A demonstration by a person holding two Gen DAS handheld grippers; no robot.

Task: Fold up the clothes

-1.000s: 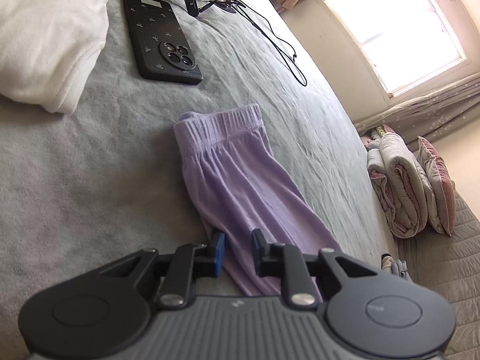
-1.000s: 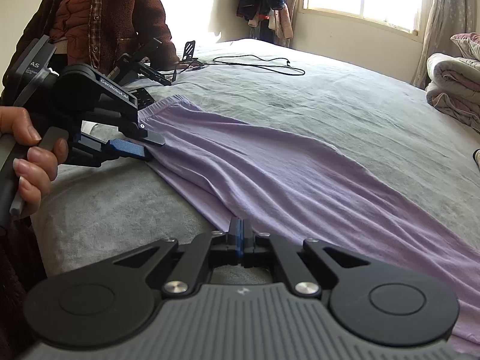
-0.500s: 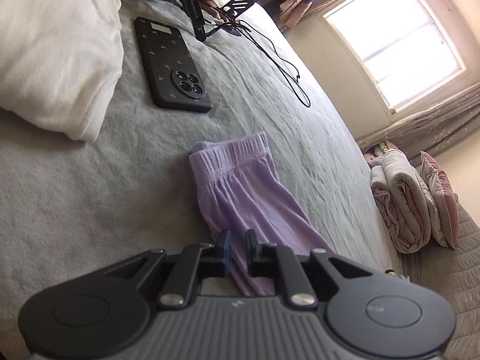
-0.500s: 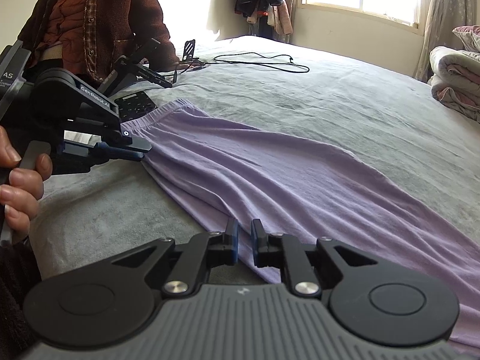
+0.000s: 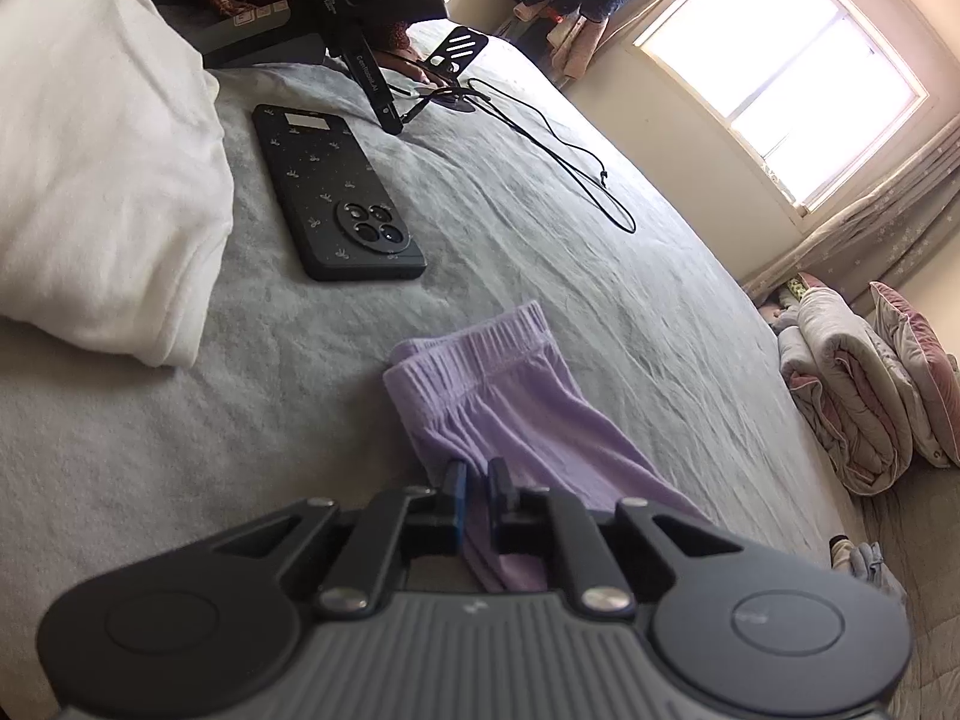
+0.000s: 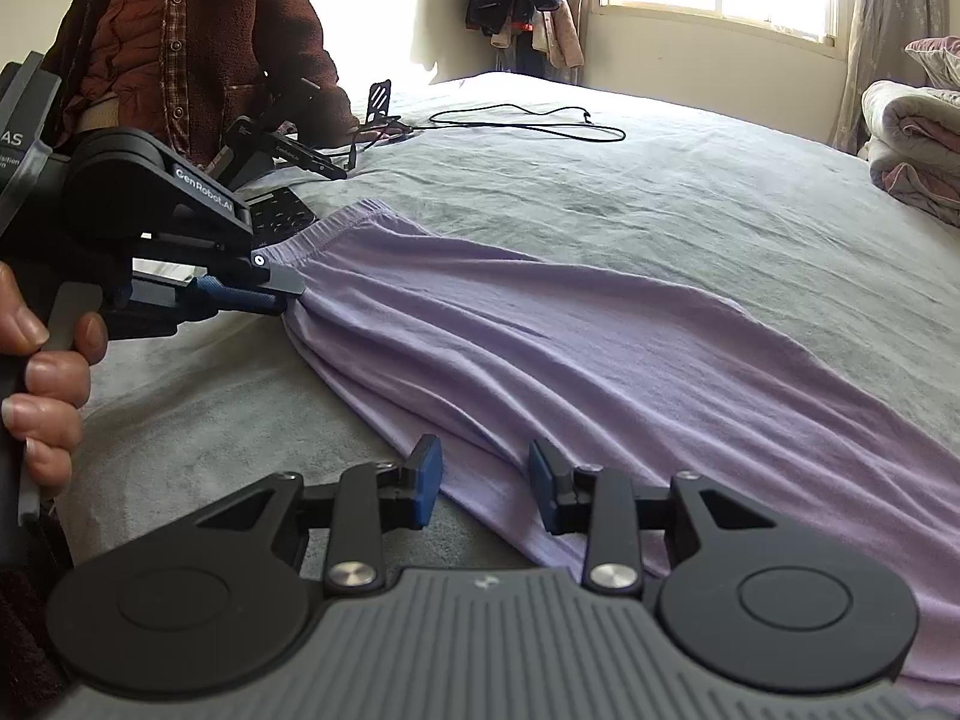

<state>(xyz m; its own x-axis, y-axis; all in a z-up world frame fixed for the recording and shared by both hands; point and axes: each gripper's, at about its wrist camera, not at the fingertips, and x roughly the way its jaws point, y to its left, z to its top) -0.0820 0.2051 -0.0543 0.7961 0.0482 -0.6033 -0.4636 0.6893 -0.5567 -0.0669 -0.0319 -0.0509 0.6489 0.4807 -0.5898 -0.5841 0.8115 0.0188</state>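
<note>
Left gripper (image 5: 474, 483) is clamped on the trousers (image 6: 600, 354) near the waistband, while the right gripper (image 6: 485, 474) is spreading its jaws over the near hem edge, pads clear of cloth. Risk: a lone left pull bunches the fabric. Trousers lie flat on the bed (image 6: 690, 192), long axis running from the waistband at far left to the legs at near right.

Left tongs clamped on lilac cloth

Left tongs (image 5: 474, 480) pinch the near edge of the lilac trousers (image 5: 510, 408), which run right across the grey bed (image 5: 180, 420). Waistband bunched at the far end. Beyond it: black phone (image 5: 336, 204), face down. White garment (image 5: 90, 150) at left. Cable (image 5: 570, 150) farther back. Folded quilts (image 5: 852, 390) at right.
</note>
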